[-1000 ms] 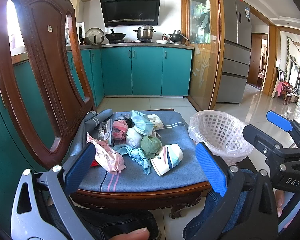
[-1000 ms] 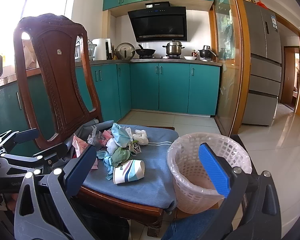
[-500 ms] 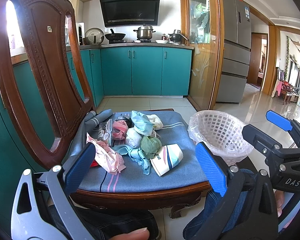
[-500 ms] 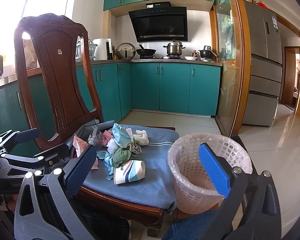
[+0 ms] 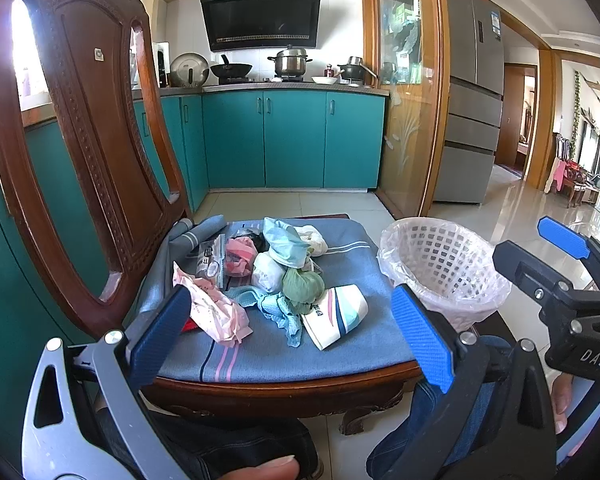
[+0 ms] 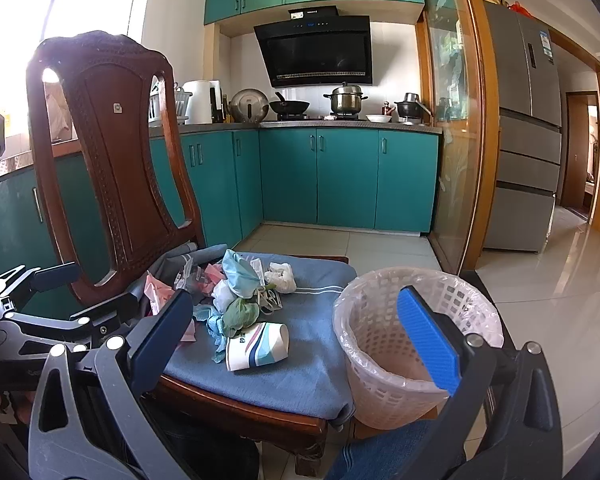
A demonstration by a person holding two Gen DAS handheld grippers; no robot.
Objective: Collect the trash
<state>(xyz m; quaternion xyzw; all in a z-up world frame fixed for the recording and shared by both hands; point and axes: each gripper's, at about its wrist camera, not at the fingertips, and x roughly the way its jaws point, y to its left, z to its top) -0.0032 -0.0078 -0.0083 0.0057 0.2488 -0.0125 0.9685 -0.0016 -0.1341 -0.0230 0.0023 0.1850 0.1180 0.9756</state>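
A pile of trash lies on the blue cushion [image 5: 340, 352] of a wooden chair: a striped paper cup [image 5: 334, 316] on its side, a pink wrapper [image 5: 214, 312], a green wad [image 5: 302, 285], blue crumpled bits [image 5: 278, 312] and a blue mask [image 5: 286, 242]. The cup also shows in the right wrist view [image 6: 258, 346]. A white lined basket [image 5: 444, 266] [image 6: 404, 344] stands to the cushion's right. My left gripper [image 5: 292, 328] is open and empty, short of the pile. My right gripper [image 6: 300, 332] is open and empty, near the cup and basket.
The chair's tall carved back [image 5: 80, 140] rises on the left. Teal kitchen cabinets [image 5: 292, 140] and a stove with pots stand behind. A grey fridge [image 5: 470, 136] is at the right. A person's knees in jeans [image 5: 420, 420] are below the seat edge.
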